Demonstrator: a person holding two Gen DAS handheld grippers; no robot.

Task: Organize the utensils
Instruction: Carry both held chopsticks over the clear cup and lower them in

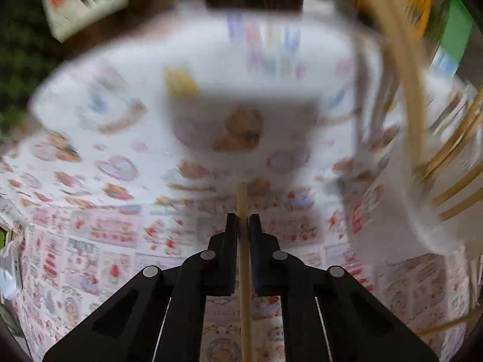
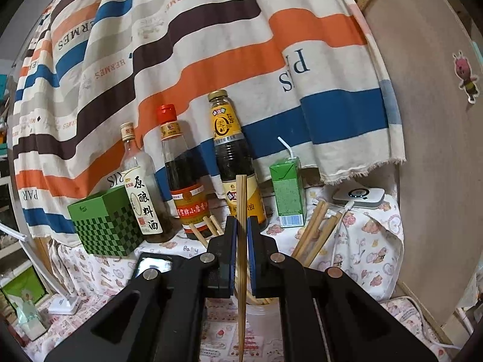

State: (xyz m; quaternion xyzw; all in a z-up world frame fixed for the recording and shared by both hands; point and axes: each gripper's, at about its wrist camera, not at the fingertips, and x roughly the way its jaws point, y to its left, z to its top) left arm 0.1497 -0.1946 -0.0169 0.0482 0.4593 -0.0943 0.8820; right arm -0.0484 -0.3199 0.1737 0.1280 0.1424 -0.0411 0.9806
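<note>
My left gripper (image 1: 243,221) is shut on a pale wooden chopstick (image 1: 244,271) that runs up between the jaws and ends just past the tips. The left wrist view is blurred by motion. More chopsticks (image 1: 452,163) stick out of a white holder (image 1: 401,211) at the right. My right gripper (image 2: 241,224) is shut on a darker wooden chopstick (image 2: 241,241) held upright. Below and behind it a clear cup (image 2: 259,307) holds several chopsticks (image 2: 314,232) that lean right.
A patterned cloth (image 1: 90,241) covers the table. Against a striped drape stand three sauce bottles (image 2: 181,175), a green checked box (image 2: 105,223), a green juice carton (image 2: 286,193) and a white device (image 2: 359,196). A phone (image 2: 154,267) lies flat.
</note>
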